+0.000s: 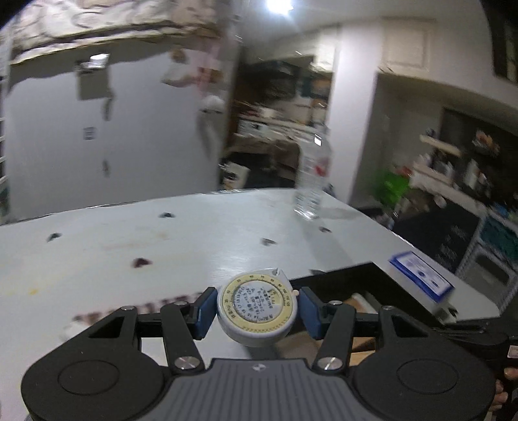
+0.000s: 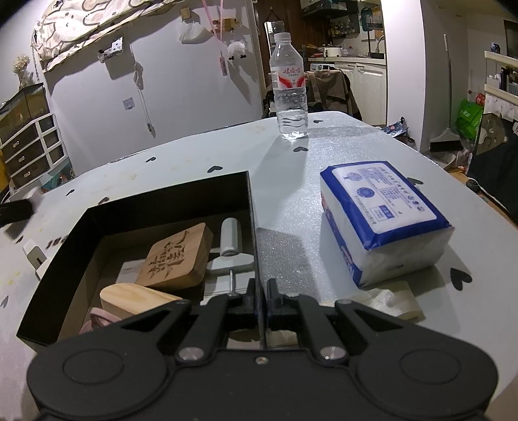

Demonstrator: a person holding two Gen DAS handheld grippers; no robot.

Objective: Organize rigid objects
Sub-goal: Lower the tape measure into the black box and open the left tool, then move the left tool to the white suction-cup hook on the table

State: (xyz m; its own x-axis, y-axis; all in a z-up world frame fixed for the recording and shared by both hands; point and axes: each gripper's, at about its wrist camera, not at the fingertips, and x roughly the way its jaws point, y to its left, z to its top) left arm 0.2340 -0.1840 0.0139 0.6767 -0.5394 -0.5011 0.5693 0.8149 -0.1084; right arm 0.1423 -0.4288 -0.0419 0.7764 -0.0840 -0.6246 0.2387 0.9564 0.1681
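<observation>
Left tongs (image 1: 257,312) grip a round tape measure (image 1: 257,311) above the bench (image 1: 129,252), its dial facing up. The black box (image 2: 247,191) lies just ahead and to their right, apparently its destination, though the view blurs. Right tongs (image 2: 261,299), nearly closed, pinch the box's right wall, steadying it.

Left wrist view: heavy motion blur across the room and water bottle (image 1: 312,171); only the near gripper (image 1: 255,307) stays sharp. Ceiling light (image 1: 279,5) blown out white at top. Right wrist view: crisp, dim indoor light, hard shadows on the wall (image 2: 181,97) and bench (image 2: 291,200) (fisheye bends edges, corners black).
</observation>
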